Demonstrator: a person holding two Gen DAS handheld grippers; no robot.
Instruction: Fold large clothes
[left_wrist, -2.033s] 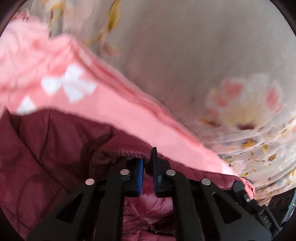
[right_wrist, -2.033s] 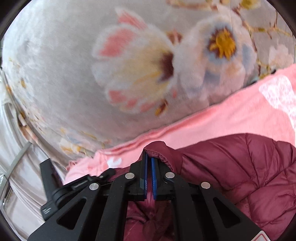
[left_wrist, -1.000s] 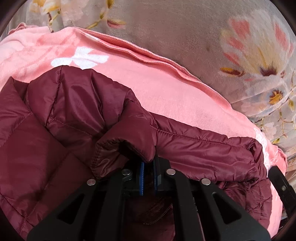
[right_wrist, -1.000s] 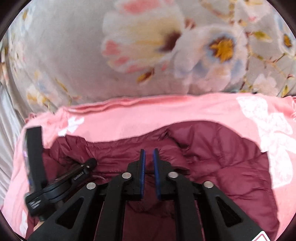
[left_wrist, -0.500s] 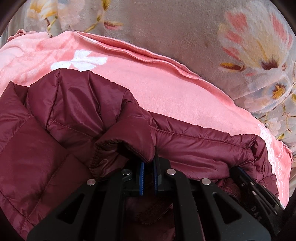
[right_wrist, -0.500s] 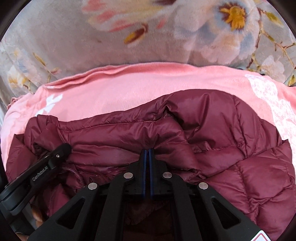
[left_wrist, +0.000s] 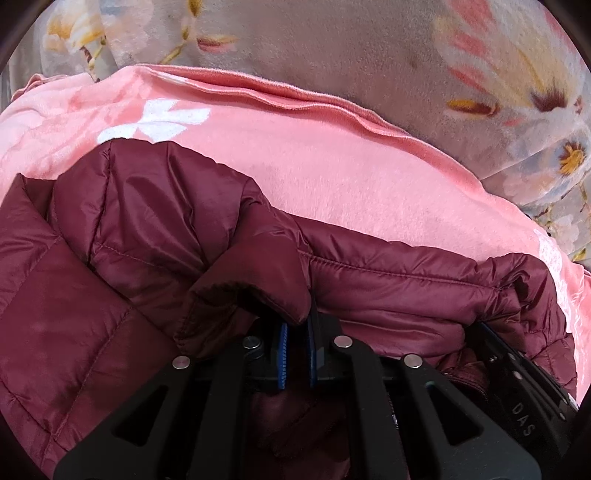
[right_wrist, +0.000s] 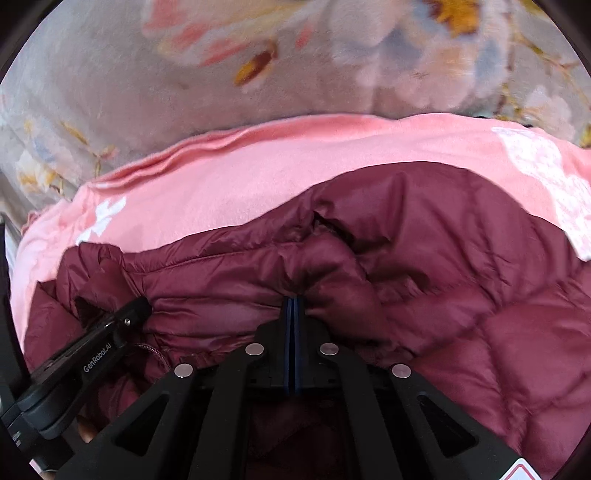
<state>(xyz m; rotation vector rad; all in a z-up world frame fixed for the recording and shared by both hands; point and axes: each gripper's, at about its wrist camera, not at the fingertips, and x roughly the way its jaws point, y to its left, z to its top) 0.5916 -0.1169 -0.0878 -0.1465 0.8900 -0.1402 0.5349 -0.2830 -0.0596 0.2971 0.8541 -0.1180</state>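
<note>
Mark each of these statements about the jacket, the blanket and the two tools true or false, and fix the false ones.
1. The puffer jacket is maroon. True.
2. The jacket lies on a green towel. False: it lies on a pink blanket with white prints.
3. The right tool stands wide open above the jacket. False: its blue pads are closed together, pinching a fold of the jacket.
4. The left tool grips a fold of the jacket's edge. True.
5. The fabric beyond the blanket is plain black. False: it is a grey floral cover.
</note>
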